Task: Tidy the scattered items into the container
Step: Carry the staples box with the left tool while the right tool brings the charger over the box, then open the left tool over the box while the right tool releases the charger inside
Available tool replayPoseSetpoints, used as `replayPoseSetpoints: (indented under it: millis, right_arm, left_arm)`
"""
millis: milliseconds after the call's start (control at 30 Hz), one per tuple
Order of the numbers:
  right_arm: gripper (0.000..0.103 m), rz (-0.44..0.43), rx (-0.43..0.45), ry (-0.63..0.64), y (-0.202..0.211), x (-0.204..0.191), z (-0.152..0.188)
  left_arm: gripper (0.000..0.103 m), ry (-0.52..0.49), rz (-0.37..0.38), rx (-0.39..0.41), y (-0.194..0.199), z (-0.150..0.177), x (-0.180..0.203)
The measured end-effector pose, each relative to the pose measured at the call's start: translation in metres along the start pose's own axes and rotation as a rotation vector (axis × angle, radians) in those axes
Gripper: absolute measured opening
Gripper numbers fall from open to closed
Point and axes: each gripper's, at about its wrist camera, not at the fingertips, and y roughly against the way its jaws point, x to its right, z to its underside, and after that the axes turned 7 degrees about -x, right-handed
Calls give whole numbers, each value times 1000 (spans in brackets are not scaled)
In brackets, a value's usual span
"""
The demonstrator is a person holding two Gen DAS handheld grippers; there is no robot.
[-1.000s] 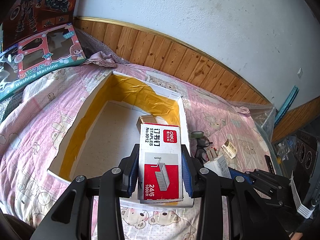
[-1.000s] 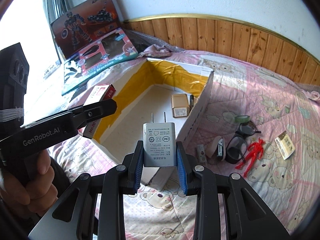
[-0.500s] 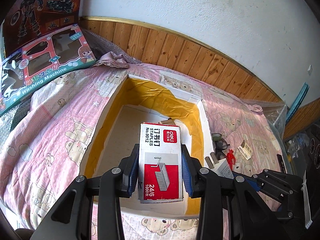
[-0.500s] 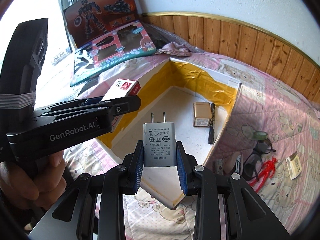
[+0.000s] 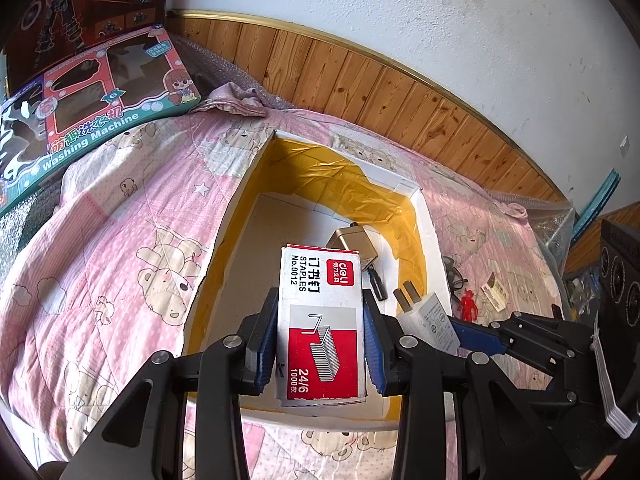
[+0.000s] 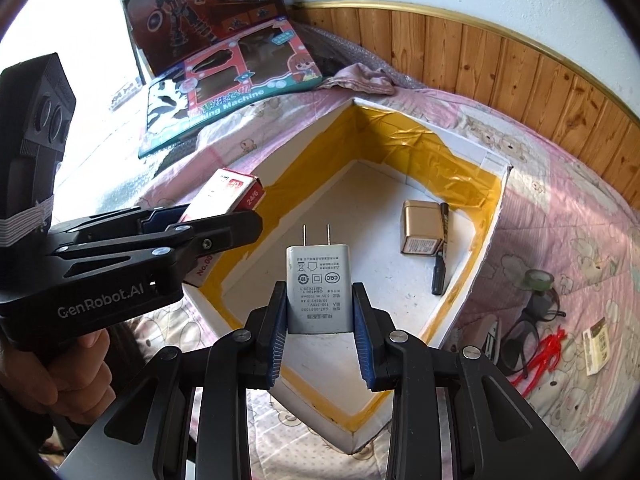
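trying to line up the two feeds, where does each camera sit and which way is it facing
Left wrist: sits behind the left gripper, looking forward and down into the white cardboard box lined with yellow tape; jaws clamp a red and white staples box.
Right wrist: sits behind the right gripper, facing the same container; jaws clamp a white plug adapter; a hand shows.
Shared: container, both grippers, both held items.

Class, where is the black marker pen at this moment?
The marker pen lies on the floor of the white box, near its right wall in the right wrist view, right beside the small gold box.
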Motion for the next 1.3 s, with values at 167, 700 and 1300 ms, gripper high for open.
replayPoseSetpoints:
  millis: [167, 700, 1300]
  right_arm:
    - [32, -16, -29, -6, -6, 4, 9]
    - [32, 8, -90, 16, -33, 13, 18]
    - [32, 51, -177, 128, -52, 6, 4]
  left_arm:
    - [39, -35, -16, -41, -12, 9, 3]
    - [39, -112, -84, -98, -39, 12, 19]
    - [39, -92, -147, -195, -62, 6, 1]
